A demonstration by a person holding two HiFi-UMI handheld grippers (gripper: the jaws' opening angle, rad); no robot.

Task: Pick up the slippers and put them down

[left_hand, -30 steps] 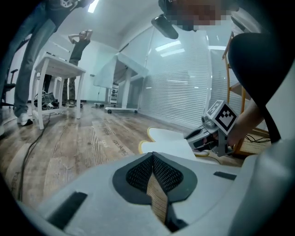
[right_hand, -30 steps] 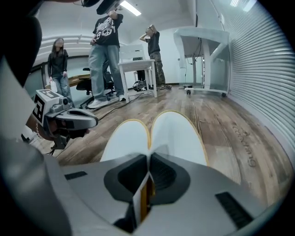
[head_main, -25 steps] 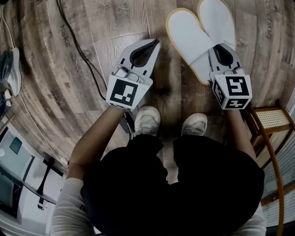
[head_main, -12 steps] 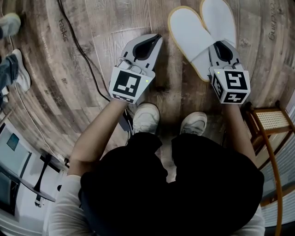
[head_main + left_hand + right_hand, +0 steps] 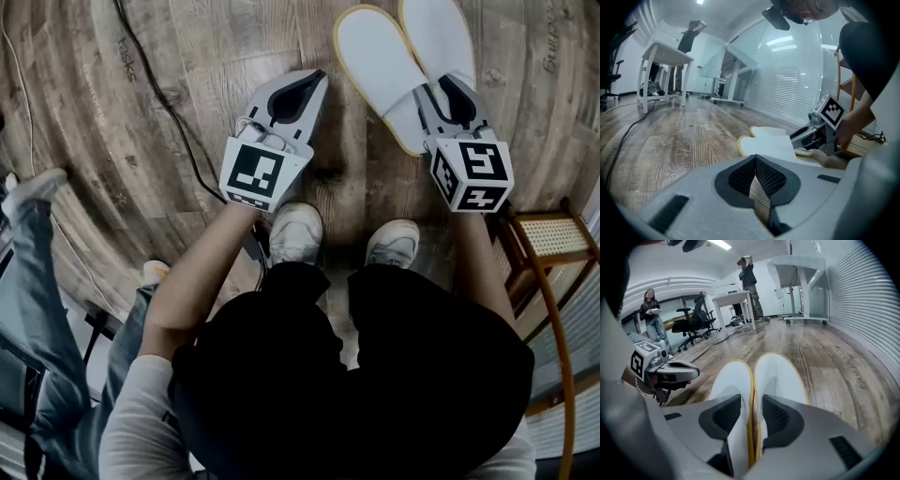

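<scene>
Two white slippers with yellow rims lie side by side on the wooden floor, the left slipper (image 5: 380,66) (image 5: 731,380) touching the right slipper (image 5: 441,37) (image 5: 780,376). My right gripper (image 5: 448,86) (image 5: 752,401) hangs over their heel ends. Its jaws have just been opening and now stand apart, with the slippers' touching inner rims between them and a gap on each side. My left gripper (image 5: 314,77) (image 5: 755,157) is shut on nothing, above bare floor left of the slippers (image 5: 768,145).
A black cable (image 5: 159,94) runs across the floor at the left. A wooden stool with a cane seat (image 5: 553,239) stands at the right. My own shoes (image 5: 295,230) are just behind the grippers. A bystander's leg (image 5: 37,216) is at the left edge. White tables (image 5: 736,298) stand far off.
The right gripper's jaws have spread apart over the slippers' inner rims. A bystander's legs have moved further into the lower left. Both hands have stayed in place.
</scene>
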